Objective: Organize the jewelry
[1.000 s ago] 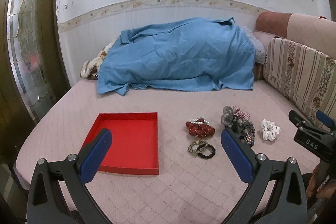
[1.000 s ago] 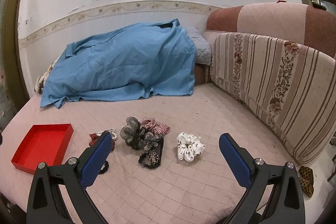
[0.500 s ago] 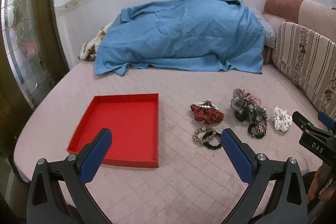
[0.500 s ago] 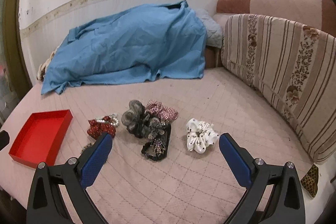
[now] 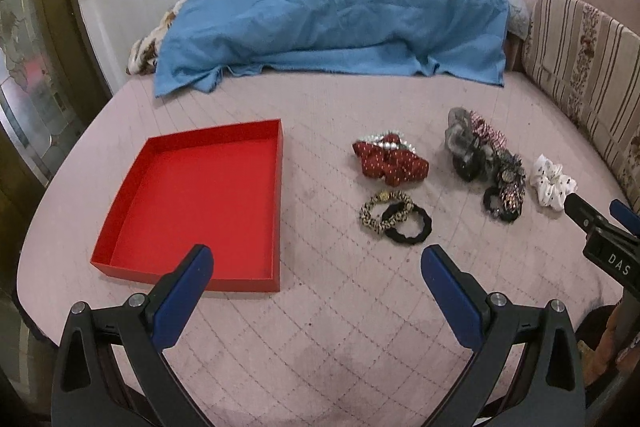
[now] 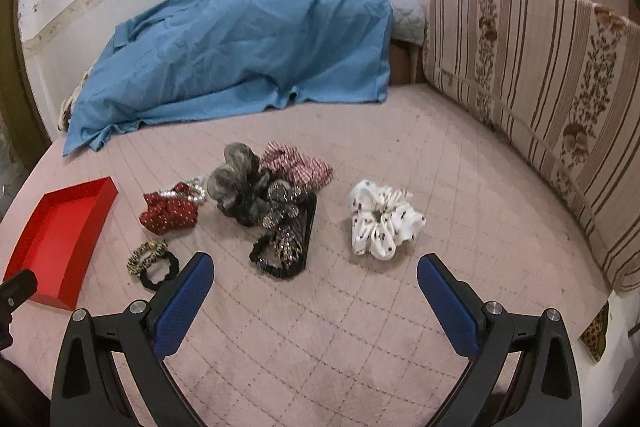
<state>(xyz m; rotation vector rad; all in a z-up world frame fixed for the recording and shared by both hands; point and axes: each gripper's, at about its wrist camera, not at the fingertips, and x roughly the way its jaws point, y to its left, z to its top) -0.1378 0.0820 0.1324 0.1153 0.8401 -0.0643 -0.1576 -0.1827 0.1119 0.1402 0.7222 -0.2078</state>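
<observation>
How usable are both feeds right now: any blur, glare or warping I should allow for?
Left wrist: sharp, evenly lit, no glare on the red tray; fisheye bends the bed edge, corners black. Right wrist: equally sharp on the white scrunchie; striped cushion curves strongly toward the rim; shadows are soft.

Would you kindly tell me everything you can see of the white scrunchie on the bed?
The white scrunchie is a ruffled ring of glossy-looking fabric, white with small dark printed specks, gathered around a small central hole. It lies flat on the pink quilted bed cover, apart from the other hair accessories, on the side nearest the striped cushion. Nothing touches it; the right gripper is open and short of it.
</observation>
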